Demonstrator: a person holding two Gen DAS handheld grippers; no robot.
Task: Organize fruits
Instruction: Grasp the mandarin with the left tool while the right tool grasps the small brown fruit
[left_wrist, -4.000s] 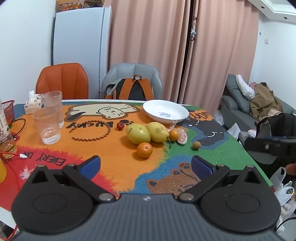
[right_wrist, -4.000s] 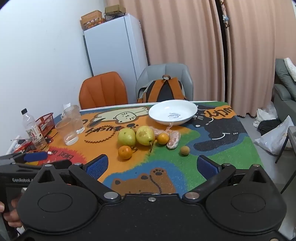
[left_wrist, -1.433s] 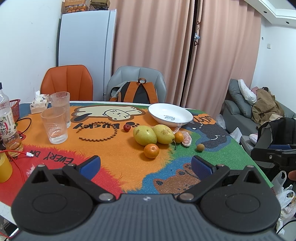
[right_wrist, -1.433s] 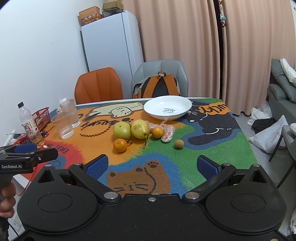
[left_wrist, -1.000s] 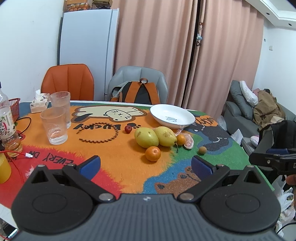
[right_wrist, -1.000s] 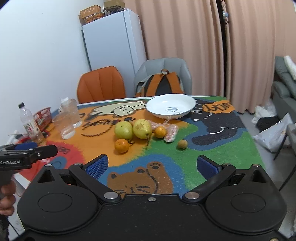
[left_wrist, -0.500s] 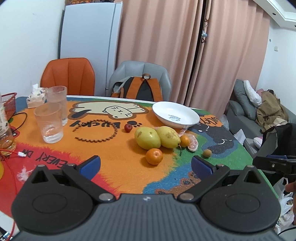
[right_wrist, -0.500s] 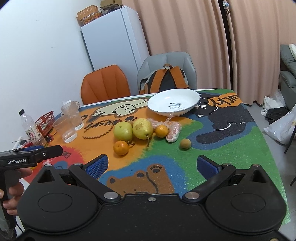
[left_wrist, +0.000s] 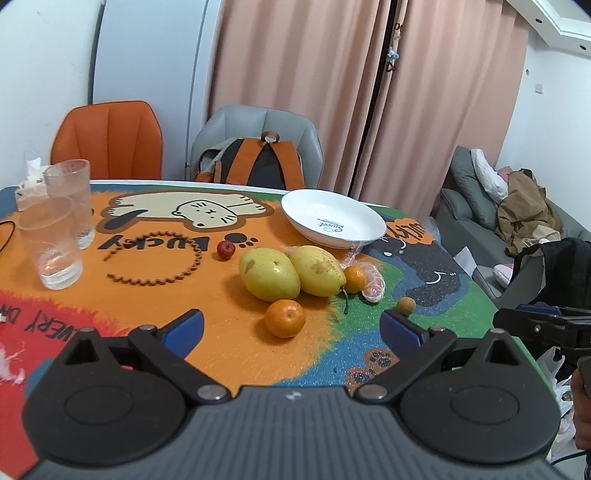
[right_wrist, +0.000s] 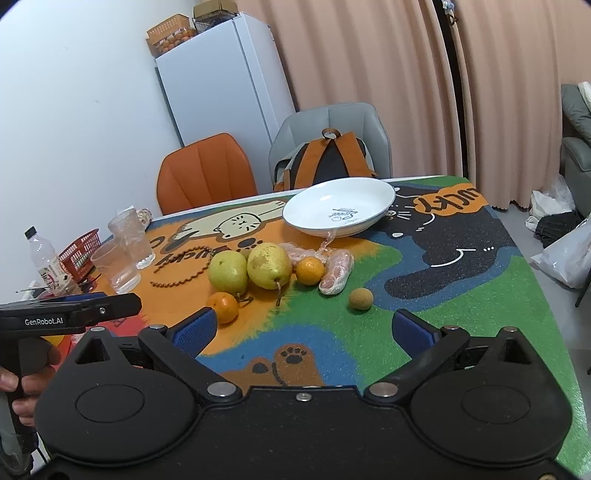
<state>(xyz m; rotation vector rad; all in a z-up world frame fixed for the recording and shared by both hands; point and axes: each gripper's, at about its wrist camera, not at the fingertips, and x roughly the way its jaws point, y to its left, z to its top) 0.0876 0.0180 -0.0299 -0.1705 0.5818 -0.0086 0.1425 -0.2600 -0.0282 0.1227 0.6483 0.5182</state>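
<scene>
Fruit lies in a loose cluster near the middle of the worktop, on a bright cartoon mat. Two yellow-green pears sit side by side and touching: the left pear and the right pear, the latter with its stem toward the camera. A mandarin rests just in front of them, nearest the left claw. A smaller mandarin sits against the right pear, beside a plastic-wrapped pink piece. A small brown longan-like fruit lies apart to the right, and a small red fruit to the left of the pears. Behind the cluster stands a white plate, holding no fruit.

The left claw is held low over the near edge of the worktop, level and pointing at the fruit, its blue-padded fingers spread wide with nothing between them. The right claw is likewise wide apart and holds nothing, aimed at the cluster from the right side. In the right wrist view the left hand grips its device's handle at the frame's left edge.

Two clear glasses stand on the left, near a ring of beads.
</scene>
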